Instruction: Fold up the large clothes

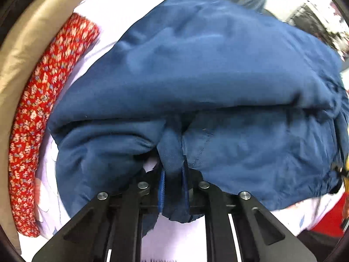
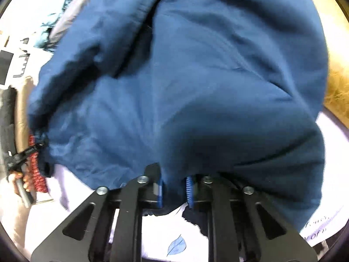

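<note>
My left fingers [image 1: 173,174] and right fingers [image 2: 173,187] each pinch the blue jacket [image 1: 196,76], lifted over the white sheet [image 1: 122,19]. Soft, bulky, slippery; hem edges grip best.

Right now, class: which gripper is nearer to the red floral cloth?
Left. The left gripper, shut on the blue garment, has the red floral cloth close on its left. From the right gripper, the cloth lies beyond the garment's far edge.
</note>
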`<act>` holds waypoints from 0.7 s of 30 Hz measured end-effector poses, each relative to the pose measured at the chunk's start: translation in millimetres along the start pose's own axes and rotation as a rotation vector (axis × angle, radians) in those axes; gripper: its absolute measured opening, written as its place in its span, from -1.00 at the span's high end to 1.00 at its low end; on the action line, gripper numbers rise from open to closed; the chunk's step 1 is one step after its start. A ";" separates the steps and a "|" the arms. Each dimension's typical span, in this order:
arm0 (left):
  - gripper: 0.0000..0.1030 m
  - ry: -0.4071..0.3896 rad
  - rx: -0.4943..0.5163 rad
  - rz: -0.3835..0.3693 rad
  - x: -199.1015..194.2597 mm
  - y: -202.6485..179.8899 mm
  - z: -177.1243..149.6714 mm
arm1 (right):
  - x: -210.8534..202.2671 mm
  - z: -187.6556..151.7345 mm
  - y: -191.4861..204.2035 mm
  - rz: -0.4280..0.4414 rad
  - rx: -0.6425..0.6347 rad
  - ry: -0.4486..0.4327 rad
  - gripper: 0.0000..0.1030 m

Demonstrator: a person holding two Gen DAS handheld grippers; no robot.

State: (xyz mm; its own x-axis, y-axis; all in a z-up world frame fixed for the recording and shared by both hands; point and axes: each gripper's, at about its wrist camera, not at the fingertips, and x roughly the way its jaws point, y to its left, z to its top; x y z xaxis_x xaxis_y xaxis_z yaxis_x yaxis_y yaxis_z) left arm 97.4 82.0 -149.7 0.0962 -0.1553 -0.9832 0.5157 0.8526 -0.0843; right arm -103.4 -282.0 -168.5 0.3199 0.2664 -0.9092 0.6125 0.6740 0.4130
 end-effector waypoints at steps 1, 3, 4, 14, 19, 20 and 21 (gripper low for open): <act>0.80 0.002 0.017 -0.006 -5.3 -3.7 -3.9 | -12.9 -2.8 4.0 0.012 -0.024 0.003 0.76; 0.81 0.021 0.064 -0.001 -18.9 -14.0 -20.5 | -34.6 -9.7 11.5 0.009 -0.085 0.020 0.78; 0.81 0.029 0.080 -0.002 -25.3 -18.6 -26.4 | -41.7 -15.4 15.4 0.006 -0.106 0.031 0.78; 0.67 0.182 0.141 0.045 -22.1 -26.0 -152.5 | -50.4 -87.1 -20.9 -0.030 -0.112 0.191 0.76; -0.04 0.125 0.192 0.070 -33.6 -52.0 -145.0 | -20.9 -77.2 -18.7 -0.134 -0.196 0.240 0.38; -0.12 0.089 0.235 0.070 -46.1 -57.9 -144.7 | -23.4 -75.6 -14.1 -0.151 -0.218 0.258 0.30; -0.28 0.060 0.281 0.083 -57.1 -60.8 -144.7 | -27.9 -77.6 -10.2 -0.167 -0.238 0.271 0.11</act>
State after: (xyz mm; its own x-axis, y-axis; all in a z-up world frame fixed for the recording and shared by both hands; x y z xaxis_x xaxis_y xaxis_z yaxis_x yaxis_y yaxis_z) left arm -62.6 111.2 -111.9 0.1018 -0.0541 -0.9933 0.7246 0.6882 0.0368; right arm -174.6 -242.8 -151.4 0.0084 0.2901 -0.9570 0.4449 0.8560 0.2633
